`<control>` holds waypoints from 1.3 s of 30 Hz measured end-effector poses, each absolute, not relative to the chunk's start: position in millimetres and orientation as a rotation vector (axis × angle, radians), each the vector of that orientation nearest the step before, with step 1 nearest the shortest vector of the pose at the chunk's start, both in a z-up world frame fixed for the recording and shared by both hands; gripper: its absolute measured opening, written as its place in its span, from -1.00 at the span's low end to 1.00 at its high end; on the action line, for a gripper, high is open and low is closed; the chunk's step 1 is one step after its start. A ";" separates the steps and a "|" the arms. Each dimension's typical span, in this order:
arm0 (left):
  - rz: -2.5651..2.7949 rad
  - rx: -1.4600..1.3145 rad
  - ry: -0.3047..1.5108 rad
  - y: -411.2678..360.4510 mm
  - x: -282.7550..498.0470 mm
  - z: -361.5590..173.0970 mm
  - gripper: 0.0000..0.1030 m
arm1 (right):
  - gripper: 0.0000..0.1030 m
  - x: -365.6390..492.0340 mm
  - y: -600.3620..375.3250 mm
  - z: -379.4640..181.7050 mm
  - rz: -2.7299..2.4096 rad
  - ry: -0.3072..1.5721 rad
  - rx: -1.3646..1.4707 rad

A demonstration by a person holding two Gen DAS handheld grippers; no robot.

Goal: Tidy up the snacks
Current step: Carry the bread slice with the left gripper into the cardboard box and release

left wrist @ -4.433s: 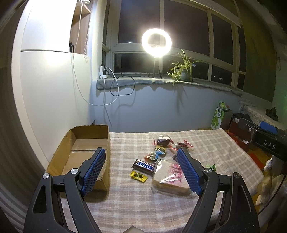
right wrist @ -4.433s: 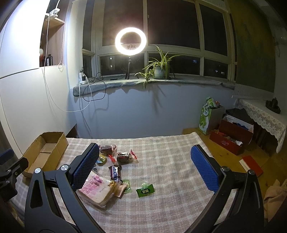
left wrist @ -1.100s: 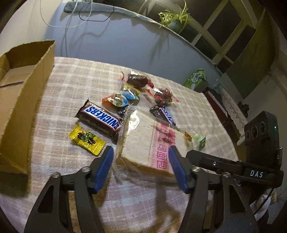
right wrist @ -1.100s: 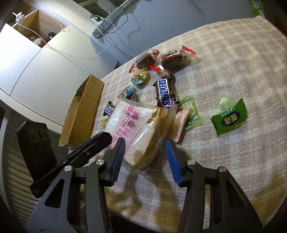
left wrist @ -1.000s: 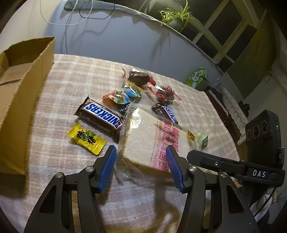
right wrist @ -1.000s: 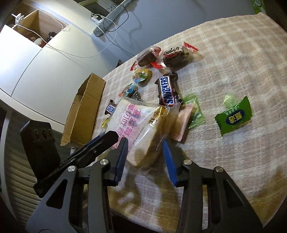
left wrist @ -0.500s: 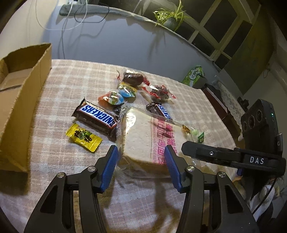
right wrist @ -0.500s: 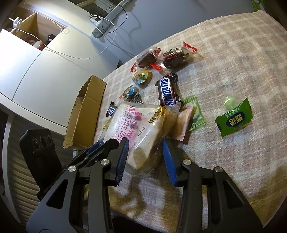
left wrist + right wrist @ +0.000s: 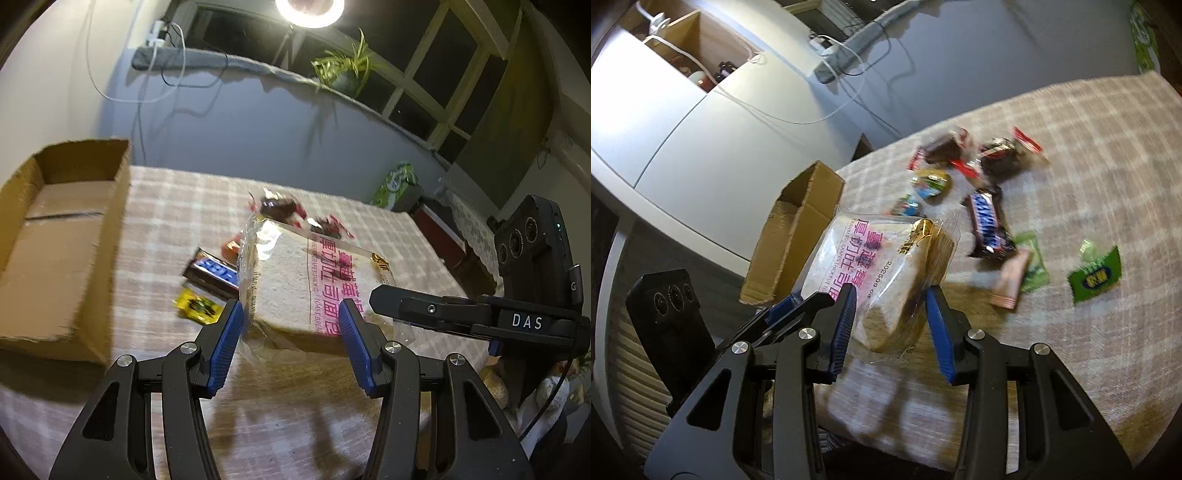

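A bagged toast bread pack (image 9: 295, 284) with pink print hangs in the air above the checked tablecloth, held from two sides. My left gripper (image 9: 290, 332) is shut on its near edge. My right gripper (image 9: 888, 314) is shut on its other end (image 9: 882, 273). An open cardboard box (image 9: 55, 236) stands on the table's left side, and shows in the right wrist view (image 9: 790, 229). Loose snacks lie on the cloth: a Snickers bar (image 9: 988, 225), a yellow candy (image 9: 195, 304), chocolate cakes in red wrappers (image 9: 979, 151), a green packet (image 9: 1095, 275).
A second Snickers bar (image 9: 214, 273) lies partly under the lifted bread. A pink wafer pack (image 9: 1012, 277) lies by a pale green packet (image 9: 1034, 266). A white cabinet (image 9: 683, 110) stands behind the box. The table's near edge (image 9: 886, 450) is close below my grippers.
Both grippers have closed on the bread pack and lifted it off the cloth, tilting it. The views have swung up and toward the cardboard box.
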State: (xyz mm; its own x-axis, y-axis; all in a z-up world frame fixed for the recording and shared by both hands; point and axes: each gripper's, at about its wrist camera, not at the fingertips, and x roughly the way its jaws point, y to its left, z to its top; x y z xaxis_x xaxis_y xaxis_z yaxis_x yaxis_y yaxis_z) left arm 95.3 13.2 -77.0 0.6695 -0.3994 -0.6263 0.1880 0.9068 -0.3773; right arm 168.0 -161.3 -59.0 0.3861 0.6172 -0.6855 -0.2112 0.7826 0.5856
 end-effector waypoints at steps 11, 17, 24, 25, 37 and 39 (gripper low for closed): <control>-0.228 -0.313 0.674 68.5 76.4 -53.1 0.03 | -0.20 177.8 -96.1 -32.9 0.659 1.023 0.345; -0.140 -0.337 0.648 105.8 68.5 -48.9 0.03 | -0.20 183.2 -48.6 -27.1 0.733 1.019 0.289; -0.065 -0.371 0.632 141.5 63.3 -49.3 0.03 | -0.20 187.7 2.4 -24.4 0.807 1.023 0.228; -0.050 -0.375 0.630 147.9 63.2 -50.0 0.03 | -0.20 188.8 7.2 -24.5 0.814 1.023 0.221; 0.055 -0.417 0.655 189.4 67.5 -67.3 0.03 | -0.20 207.9 69.4 -44.8 0.882 1.075 0.162; 0.065 -0.419 0.660 193.2 67.2 -70.2 0.03 | -0.20 210.7 75.4 -47.8 0.886 1.081 0.155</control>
